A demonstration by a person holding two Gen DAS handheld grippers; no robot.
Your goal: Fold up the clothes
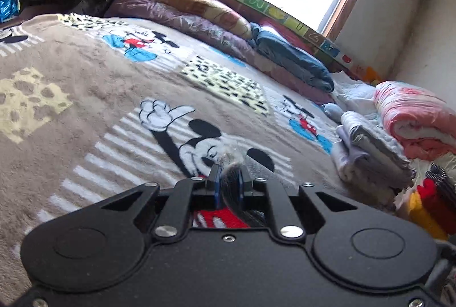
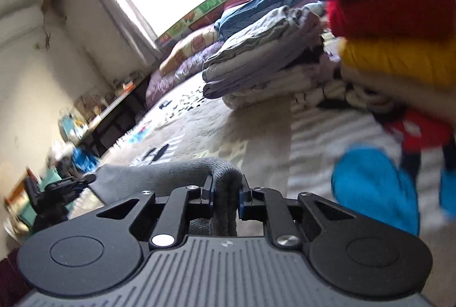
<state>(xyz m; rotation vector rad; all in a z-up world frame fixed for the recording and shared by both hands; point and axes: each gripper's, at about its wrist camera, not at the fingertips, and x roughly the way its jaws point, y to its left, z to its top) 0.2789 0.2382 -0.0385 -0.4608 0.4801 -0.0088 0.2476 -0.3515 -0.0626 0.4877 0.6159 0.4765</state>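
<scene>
Gray knit cloth (image 2: 225,178) sits bunched between the fingers of the right tool (image 2: 225,194), which is clenched on a thick fold of it; from there the garment stretches away to the left as a flat gray band above the blanket (image 2: 199,119). In the left wrist view, the left tool (image 1: 229,178) pinches a fuzzy, gray-and-dark edge of fabric (image 1: 232,164), though motion blur keeps me from saying whether it is the same garment. Both tools, two in all, hover low over a plush brown cartoon-mouse blanket (image 1: 71,113) spread on the bed. At its far side lie two stacks of folded clothes: one pale gray and lilac stack (image 2: 262,56), and just beside it one stack (image 2: 390,30) with black-striped, red, yellow and cream layers. One rolled pink quilt (image 1: 413,119) rests behind them, and one blue pillow (image 1: 290,56) lies along the window wall.
</scene>
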